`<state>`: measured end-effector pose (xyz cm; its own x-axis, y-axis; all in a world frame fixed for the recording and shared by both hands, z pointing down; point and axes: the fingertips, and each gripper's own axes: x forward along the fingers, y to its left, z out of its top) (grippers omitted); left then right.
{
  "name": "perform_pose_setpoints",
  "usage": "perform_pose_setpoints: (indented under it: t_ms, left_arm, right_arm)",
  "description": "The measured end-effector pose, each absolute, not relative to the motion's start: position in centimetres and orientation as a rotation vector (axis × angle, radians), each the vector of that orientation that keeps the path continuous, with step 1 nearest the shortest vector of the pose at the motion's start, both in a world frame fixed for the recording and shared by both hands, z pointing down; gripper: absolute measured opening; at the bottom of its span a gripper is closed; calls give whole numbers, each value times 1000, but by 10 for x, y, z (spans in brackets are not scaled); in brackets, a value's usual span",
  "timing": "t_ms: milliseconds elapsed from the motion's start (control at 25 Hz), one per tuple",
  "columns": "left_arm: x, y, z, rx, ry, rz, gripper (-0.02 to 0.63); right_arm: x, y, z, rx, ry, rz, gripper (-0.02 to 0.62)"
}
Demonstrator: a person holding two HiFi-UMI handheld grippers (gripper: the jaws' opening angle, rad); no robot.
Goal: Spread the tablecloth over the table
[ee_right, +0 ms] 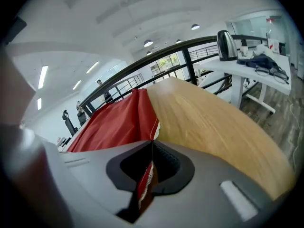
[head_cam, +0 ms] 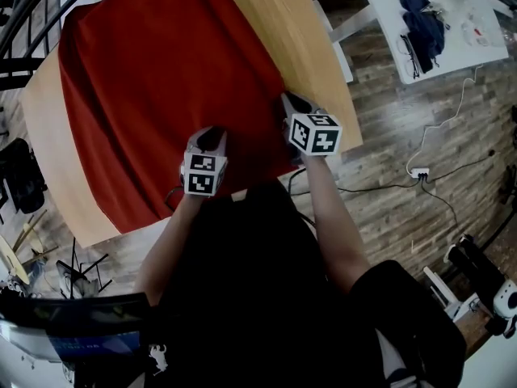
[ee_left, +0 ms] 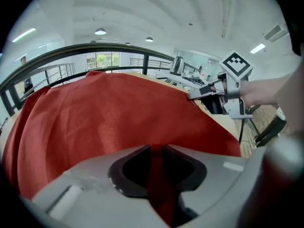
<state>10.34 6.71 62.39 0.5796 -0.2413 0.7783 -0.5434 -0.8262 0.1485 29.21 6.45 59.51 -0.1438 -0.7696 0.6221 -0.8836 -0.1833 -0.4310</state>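
Left gripper [ee_left: 156,156] was clamped on a thick fold of the red woven fabric tablecloth [head_cam: 170,79] at its near edge. Right gripper [ee_right: 151,151] was closed tight on the cloth's thin right-hand hem, where a white lace trim [ee_right: 156,127] showed. The cloth lay mostly flat over the light wooden rectangular table [head_cam: 311,47] but skewed, with a wide strip of bare wood on the right and a narrower one on the left. I judged it light and limp with no stiffness: it should follow a pull, but could drag and ruck on the wood, and a single-layer hem might slip from the pads. Best bite looked like hem or corners, grippers well apart to keep the edge taut. Around it, a black metal railing [ee_left: 109,45] ran just behind the far side. A white desk [head_cam: 452,55] with dark clothes [head_cam: 424,18] and a steel kettle [ee_right: 227,45] stood well apart on the right, and a white power strip [head_cam: 419,172] with cables lay on the wood-plank floor [head_cam: 388,217]. None of these seemed to block a sideways pull; the railing could limit reach at the far edge.
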Motion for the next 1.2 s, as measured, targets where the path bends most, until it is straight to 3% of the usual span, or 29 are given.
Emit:
perform_pose_setpoints:
  t_ms: [320, 440, 600, 680, 760, 880, 920, 1000, 1080, 1200]
  left_arm:
    - [102, 65, 625, 2418, -652, 1152, 81]
    - [100, 65, 625, 2414, -645, 1175, 80]
    - [107, 67, 618, 2460, -627, 1218, 80]
    - [126, 73, 607, 2519, -562, 1182, 47]
    - [148, 89, 604, 2560, -429, 1168, 21]
    - [167, 117, 618, 2549, -252, 1209, 88]
    - [168, 122, 622, 2547, -242, 1226, 109]
    - [165, 124, 624, 2552, -269, 1243, 84]
    - [161, 122, 624, 2547, -289, 1242, 81]
    - [155, 120, 624, 2548, -290, 1245, 74]
  right_arm:
    - [442, 1, 582, 1865, -1596, 566, 15]
    - [471, -35, 565, 1876, -1580, 458, 15]
    - [446, -41, 571, 1861, -1686, 499, 15]
    - [436, -33, 575, 1879, -1716, 513, 22]
    - [426, -23, 578, 1878, -1748, 537, 120]
    - [416, 11, 572, 1935, -1784, 644, 173]
    - [413, 32, 570, 1973, -1791, 708, 173]
    - [399, 88, 573, 2026, -1790, 843, 170]
    - [374, 148, 583, 2009, -1780, 966, 122]
    - [322, 205, 603, 1949, -1760, 1116, 127]
